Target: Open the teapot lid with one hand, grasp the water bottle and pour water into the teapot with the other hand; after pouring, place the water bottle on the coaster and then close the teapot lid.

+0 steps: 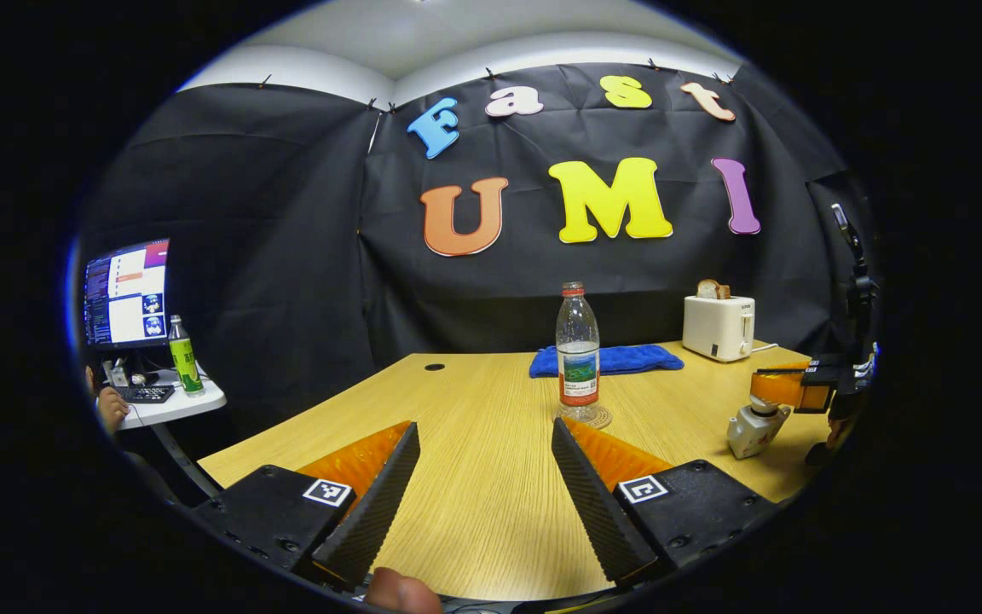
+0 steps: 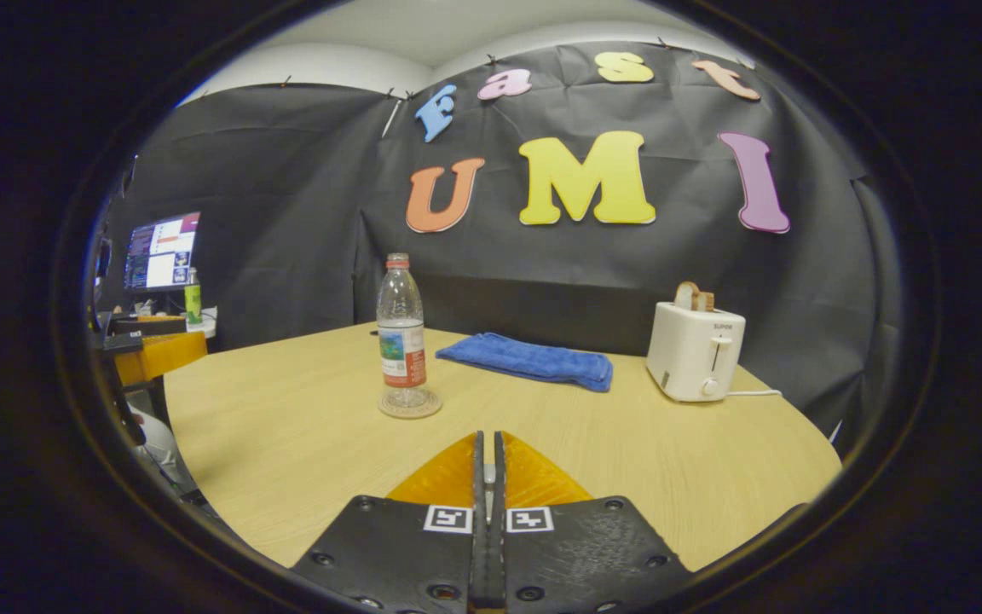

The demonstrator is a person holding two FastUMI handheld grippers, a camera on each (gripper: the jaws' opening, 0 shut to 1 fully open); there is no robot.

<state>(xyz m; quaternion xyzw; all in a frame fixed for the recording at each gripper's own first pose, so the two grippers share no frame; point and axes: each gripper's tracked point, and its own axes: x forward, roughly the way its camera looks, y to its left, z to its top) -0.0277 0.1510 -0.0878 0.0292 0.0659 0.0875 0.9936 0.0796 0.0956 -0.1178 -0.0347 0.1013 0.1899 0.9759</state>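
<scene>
A clear water bottle (image 1: 577, 350) (image 2: 401, 328) with a red cap stands upright on a round coaster (image 1: 586, 419) (image 2: 410, 406) in the middle of the wooden table (image 1: 474, 503). My left gripper (image 1: 484, 426) is open just above the table, short of the bottle, with nothing between its fingers. It also appears at the left edge of the right gripper view (image 2: 158, 351). At the table's right stands a small white teapot (image 1: 753, 432). My right gripper (image 1: 776, 388) (image 2: 488, 438) sits right on top of it. Its fingers are almost together, with a pale sliver of the teapot lid pinched between them.
A folded blue towel (image 1: 610, 360) (image 2: 529, 360) lies behind the bottle. A white toaster (image 1: 719, 327) (image 2: 696, 351) holding bread stands at the back right. Off the table's left, a side desk (image 1: 169, 408) carries a monitor, a keyboard and a green bottle (image 1: 185, 367).
</scene>
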